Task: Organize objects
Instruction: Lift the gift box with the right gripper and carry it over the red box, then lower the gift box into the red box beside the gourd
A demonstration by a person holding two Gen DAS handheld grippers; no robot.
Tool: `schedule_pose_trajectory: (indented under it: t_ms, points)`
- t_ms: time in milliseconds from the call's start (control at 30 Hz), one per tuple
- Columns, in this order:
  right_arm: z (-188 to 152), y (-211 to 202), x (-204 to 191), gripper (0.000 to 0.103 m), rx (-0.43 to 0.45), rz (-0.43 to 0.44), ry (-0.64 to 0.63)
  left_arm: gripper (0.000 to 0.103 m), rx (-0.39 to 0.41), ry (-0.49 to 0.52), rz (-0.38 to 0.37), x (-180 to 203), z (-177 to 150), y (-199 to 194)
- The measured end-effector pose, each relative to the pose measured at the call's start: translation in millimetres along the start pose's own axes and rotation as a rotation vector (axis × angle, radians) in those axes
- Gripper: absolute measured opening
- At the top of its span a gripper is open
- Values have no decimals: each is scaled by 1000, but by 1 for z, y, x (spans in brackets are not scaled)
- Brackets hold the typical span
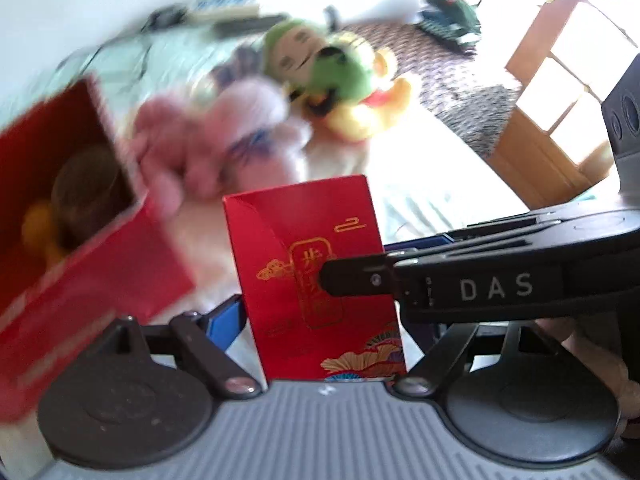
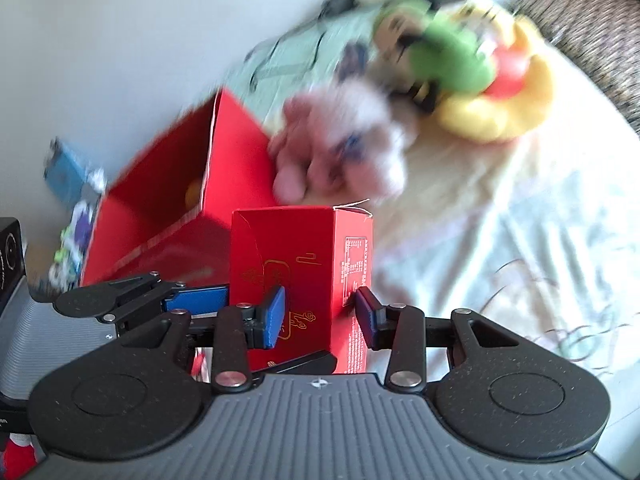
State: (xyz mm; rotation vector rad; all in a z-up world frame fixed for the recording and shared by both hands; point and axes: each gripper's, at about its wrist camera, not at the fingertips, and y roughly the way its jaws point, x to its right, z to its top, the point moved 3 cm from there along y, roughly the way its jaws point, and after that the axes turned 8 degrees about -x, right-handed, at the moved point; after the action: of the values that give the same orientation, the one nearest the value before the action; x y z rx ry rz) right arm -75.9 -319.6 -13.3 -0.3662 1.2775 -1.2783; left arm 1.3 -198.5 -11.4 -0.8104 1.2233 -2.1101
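- The small red box [image 1: 312, 280], printed in gold, is upright in the air above the near part of the bed [image 1: 432, 168], between both claws, with its open top flap pointing away from the cameras.
- The right claw [image 2: 321, 316] is clamped on this box. In its own view, one blue pad [image 2: 276, 316] lies on the front face and the other presses the side panel with the small print.
- From the left wrist view, a dark finger of the right claw crosses in front of the box from the right.
- The left claw [image 1: 320, 320] has the box between its fingers. Its blue pad [image 1: 226, 316] sits against the box's left edge, but the other finger is hidden, so I cannot tell whether it grips.
- A big red box [image 1: 80, 264] stands open toward the bed's left edge, just beside the small one. Inside it are a brown round thing [image 1: 88, 184] and something yellow [image 1: 40, 224], both blurred.
- A pink and white soft toy [image 1: 208, 148] lies against the big box's right wall.
- Farther back, a green soft toy [image 1: 320, 64] rests on a yellow one [image 1: 360, 120].
- Near the far right corner, a green toy tank [image 1: 448, 16] sits on a dark patterned cover.
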Motion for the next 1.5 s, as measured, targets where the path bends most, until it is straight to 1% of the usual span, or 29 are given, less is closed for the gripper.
schedule_pose_trajectory:
  t_ms: [133, 200, 300, 433, 567, 667, 767, 900, 1000, 1100, 1200, 1333, 1500]
  points:
    - [8, -25, -9, 42, 138, -13, -6, 82, 84, 66, 11, 11, 22, -23]
    - [14, -33, -20, 42, 202, -8, -22, 82, 128, 76, 23, 7, 28, -39]
    - [29, -38, -39, 42, 265, 24, -50, 82, 195, 86, 53, -5, 37, -63]
    - [54, -31, -74, 42, 315, 64, -103, 82, 276, 57, 93, -31, 42, -95]
    - [74, -17, -110, 42, 322, 106, -173, 82, 323, 8, 148, -64, 44, -114]
    - [88, 3, -137, 42, 294, 147, -218, 82, 332, -43, 193, -95, 36, -127]
    - [100, 31, -166, 42, 243, 182, -251, 82, 317, -111, 229, -133, 29, -128]
    - [107, 77, -196, 42, 145, 214, -279, 82, 261, -208, 251, -182, 16, -117]
    - [109, 114, -213, 42, 65, 217, -288, 82, 210, -271, 254, -212, 4, -105]
    - [107, 145, -218, 42, -12, 204, -287, 82, 148, -319, 252, -234, -5, -84]
    - [105, 175, -220, 42, -101, 184, -287, 82, 69, -361, 254, -255, -12, -60]
    - [101, 203, -219, 43, -221, 160, -265, 82, -13, -414, 232, -272, -19, -37]
    - [98, 218, -217, 42, -289, 135, -228, 82, -88, -456, 198, -285, -19, -19]
